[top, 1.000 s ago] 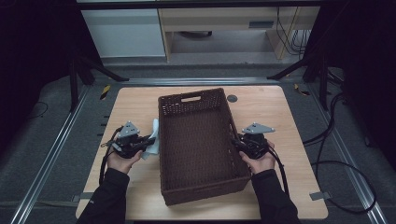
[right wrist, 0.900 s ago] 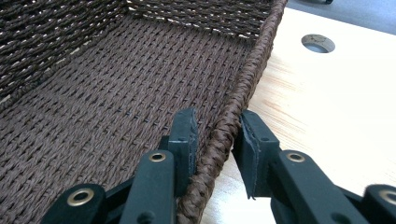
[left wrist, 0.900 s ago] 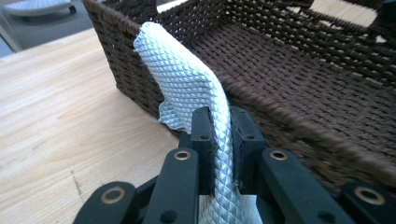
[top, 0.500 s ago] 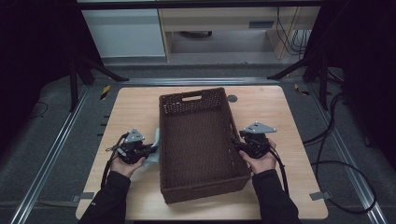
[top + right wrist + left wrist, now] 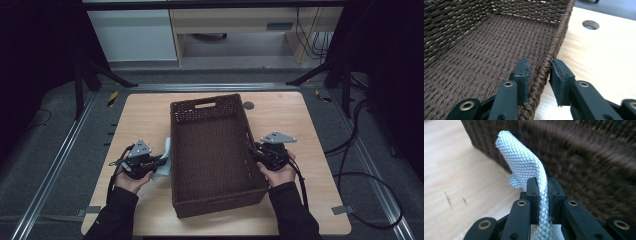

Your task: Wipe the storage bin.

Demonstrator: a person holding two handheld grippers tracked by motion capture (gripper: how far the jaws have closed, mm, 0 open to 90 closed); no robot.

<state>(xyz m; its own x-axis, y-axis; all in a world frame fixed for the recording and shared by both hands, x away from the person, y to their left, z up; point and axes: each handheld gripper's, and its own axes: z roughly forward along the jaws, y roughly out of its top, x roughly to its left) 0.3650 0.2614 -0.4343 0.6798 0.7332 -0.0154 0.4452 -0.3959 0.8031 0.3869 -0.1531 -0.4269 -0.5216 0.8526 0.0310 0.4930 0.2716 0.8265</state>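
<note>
**Limp cloth, stiff basket**

Your left gripper (image 5: 541,192) pinches the soft, light cloth (image 5: 524,162) just outside the basket's (image 5: 210,150) left wall; expect it to droop. Your right gripper (image 5: 539,72), jaws slightly spread, straddles the rigid right rim, a sound hold.

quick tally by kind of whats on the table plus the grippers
Woven baskets: 1, the dark brown basket
Cloths: 1, the pale woven cloth clamped in the left gripper
Grippers: 2, the left gripper and the right gripper, whose jaws straddle the basket's rim
Total: 4
</note>
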